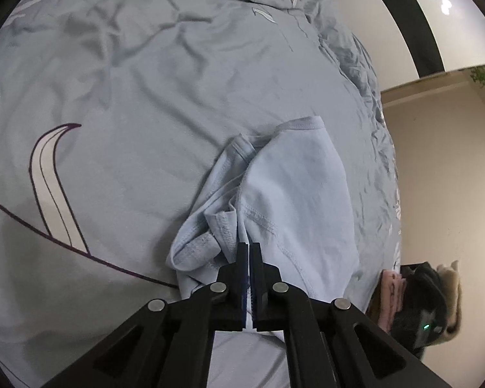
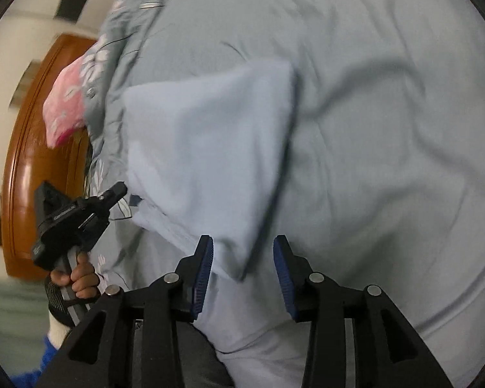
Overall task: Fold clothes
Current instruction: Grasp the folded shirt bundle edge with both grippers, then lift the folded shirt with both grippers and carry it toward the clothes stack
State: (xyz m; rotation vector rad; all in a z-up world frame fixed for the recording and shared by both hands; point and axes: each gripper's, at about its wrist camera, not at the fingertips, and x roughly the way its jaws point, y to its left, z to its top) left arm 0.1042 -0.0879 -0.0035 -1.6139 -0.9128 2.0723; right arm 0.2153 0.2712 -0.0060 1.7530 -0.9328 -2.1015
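Observation:
A light blue garment [image 1: 294, 194] lies folded over on the grey-blue bed cover [image 1: 145, 80]. My left gripper [image 1: 249, 249] is shut on the garment's near hem, with cloth pinched between the jaws. In the right wrist view the same garment [image 2: 207, 148] lies as a folded panel on the bed cover [image 2: 388, 113]. My right gripper [image 2: 242, 258] is open, its blue-padded fingers [image 2: 203, 268] standing either side of the garment's near corner without gripping it. The left gripper [image 2: 119, 190] also shows at the left in that view, held by a hand at the garment's left edge.
A wooden headboard [image 2: 26, 161] and a pink floral pillow [image 2: 68, 106] are at the bed's left in the right wrist view. The bed's edge, a beige wall [image 1: 436, 161] and stacked folded cloth [image 1: 394, 297] are at the right of the left wrist view.

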